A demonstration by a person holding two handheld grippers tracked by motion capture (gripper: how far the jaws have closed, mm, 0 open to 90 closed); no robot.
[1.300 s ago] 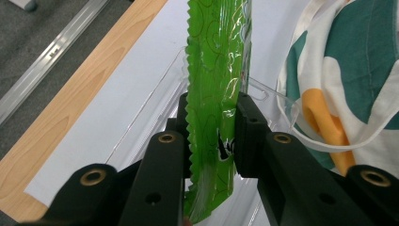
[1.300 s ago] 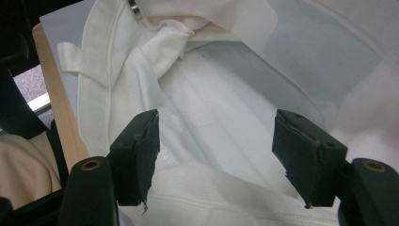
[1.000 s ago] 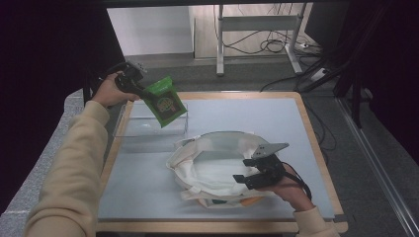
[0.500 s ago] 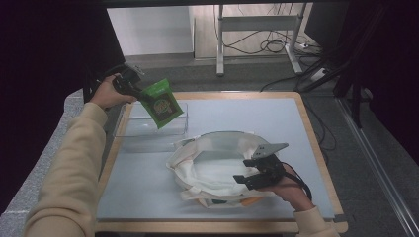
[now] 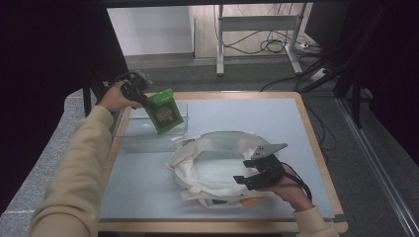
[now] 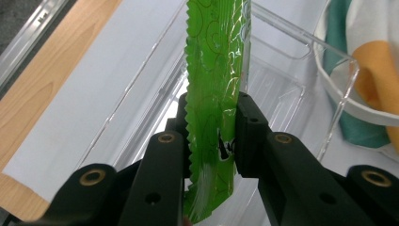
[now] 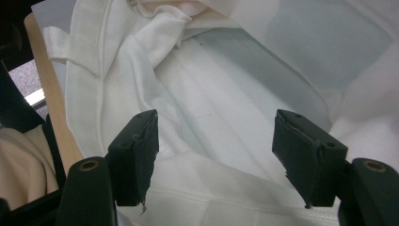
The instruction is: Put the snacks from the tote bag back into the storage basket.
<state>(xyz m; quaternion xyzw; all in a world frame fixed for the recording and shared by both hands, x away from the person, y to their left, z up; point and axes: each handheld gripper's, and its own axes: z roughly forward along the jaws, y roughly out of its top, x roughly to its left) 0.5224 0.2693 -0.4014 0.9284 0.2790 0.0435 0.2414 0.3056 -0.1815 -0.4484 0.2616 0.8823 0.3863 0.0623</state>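
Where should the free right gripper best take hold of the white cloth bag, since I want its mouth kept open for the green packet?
Probably the near rim hem of the white cloth bag, approached from the person's side: that thick folded edge lies right before the right gripper, whose jaws stand open.

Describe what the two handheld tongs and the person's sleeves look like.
Both tongs are black, with two blocky jaws joined by brass-coloured rivets. The right tongs carry a grey three-cornered plate on top and trail a black cable. The left tongs are black too. Both sleeves are cream-coloured knit fabric.
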